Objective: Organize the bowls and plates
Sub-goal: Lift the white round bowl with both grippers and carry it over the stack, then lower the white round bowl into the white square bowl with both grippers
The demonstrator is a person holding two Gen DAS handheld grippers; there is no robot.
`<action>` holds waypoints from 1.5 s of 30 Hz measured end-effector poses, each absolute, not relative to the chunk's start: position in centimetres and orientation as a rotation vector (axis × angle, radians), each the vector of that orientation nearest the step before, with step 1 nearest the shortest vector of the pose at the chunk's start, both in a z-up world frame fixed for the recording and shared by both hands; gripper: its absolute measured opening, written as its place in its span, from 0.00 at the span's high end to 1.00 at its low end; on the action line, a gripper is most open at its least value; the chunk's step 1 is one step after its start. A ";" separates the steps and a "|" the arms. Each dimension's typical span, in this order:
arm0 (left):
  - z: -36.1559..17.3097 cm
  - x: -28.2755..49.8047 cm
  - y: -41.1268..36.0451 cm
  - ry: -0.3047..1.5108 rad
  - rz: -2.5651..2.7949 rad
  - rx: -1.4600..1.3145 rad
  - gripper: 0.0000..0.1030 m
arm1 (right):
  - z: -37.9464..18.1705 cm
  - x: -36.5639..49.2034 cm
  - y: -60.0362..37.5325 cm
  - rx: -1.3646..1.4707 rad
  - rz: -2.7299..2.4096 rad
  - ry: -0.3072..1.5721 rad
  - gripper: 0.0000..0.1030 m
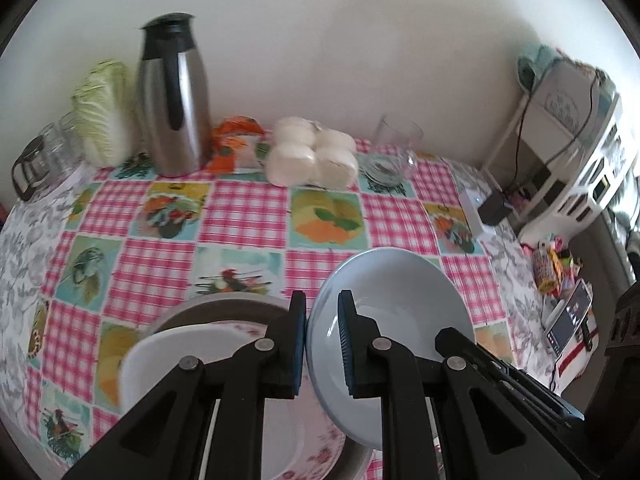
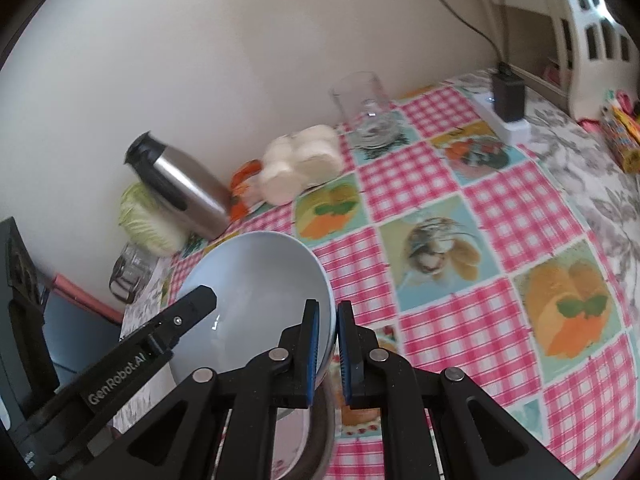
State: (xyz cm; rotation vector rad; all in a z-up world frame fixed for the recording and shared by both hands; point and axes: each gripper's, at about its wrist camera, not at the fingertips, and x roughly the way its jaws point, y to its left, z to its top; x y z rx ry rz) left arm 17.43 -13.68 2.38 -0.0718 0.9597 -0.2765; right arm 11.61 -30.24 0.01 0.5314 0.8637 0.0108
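Left tool (image 1: 322,340): jaws narrow, pads clamped on the rim of the pale blue bowl (image 1: 394,312), one pad on the outer wall, the other inside. Right tool (image 2: 328,344): jaws drawn close, likewise pinching the rim of the same bowl on its opposite side, left pad inside the bowl, right pad outside. In the right wrist view the left tool's finger reaches in over the bowl's far rim, to the left of the right tool; in the left wrist view the right tool's finger enters from the lower right. Bowl is tilted and held clear of the surface (image 1: 248,216), which wears a pink check cloth with fruit panels. Directly below and left of the left tool: a stack of dishes, a white plate (image 1: 188,356) uppermost, lying on a floral plate (image 1: 320,452), with a dark rimmed dish (image 1: 212,308) beneath. Well ahead of both tools, at the wall: steel thermos jug (image 1: 174,96), cabbage (image 1: 102,112) to its left, a bag of white buns (image 1: 312,154) to its right, then a clear glass (image 1: 394,148). Glass jars (image 1: 44,160) far left ahead. Far right ahead of the left tool: white power strip (image 1: 472,210) with a black adapter.
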 end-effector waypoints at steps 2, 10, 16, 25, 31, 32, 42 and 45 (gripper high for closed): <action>2.6 17.2 -12.0 0.954 -0.259 -0.102 0.84 | 0.3 11.7 -29.2 0.521 0.029 0.866 0.90; 2.8 16.1 -7.3 0.938 -0.241 -0.206 0.85 | 1.6 12.0 -24.9 0.450 0.072 0.864 0.89; 2.2 16.2 -7.0 0.944 -0.278 -0.248 0.85 | 1.6 11.9 -24.3 0.424 0.039 0.869 0.89; 4.4 15.0 -6.7 0.881 -0.297 -0.248 0.82 | 3.5 11.1 -24.2 0.409 0.032 0.815 0.89; 5.2 13.8 -3.4 0.855 -0.261 -0.289 0.82 | 4.3 10.9 -21.8 0.387 0.117 0.809 0.89; 5.0 13.7 -2.7 0.857 -0.251 -0.299 0.81 | 4.3 10.9 -21.2 0.376 0.128 0.812 0.89; 1.9 12.9 1.0 0.929 -0.193 -0.356 0.81 | 2.7 11.1 -16.2 0.243 0.149 0.885 0.89; 1.2 12.9 1.1 0.948 -0.192 -0.359 0.81 | 2.3 11.1 -15.7 0.217 0.134 0.897 0.89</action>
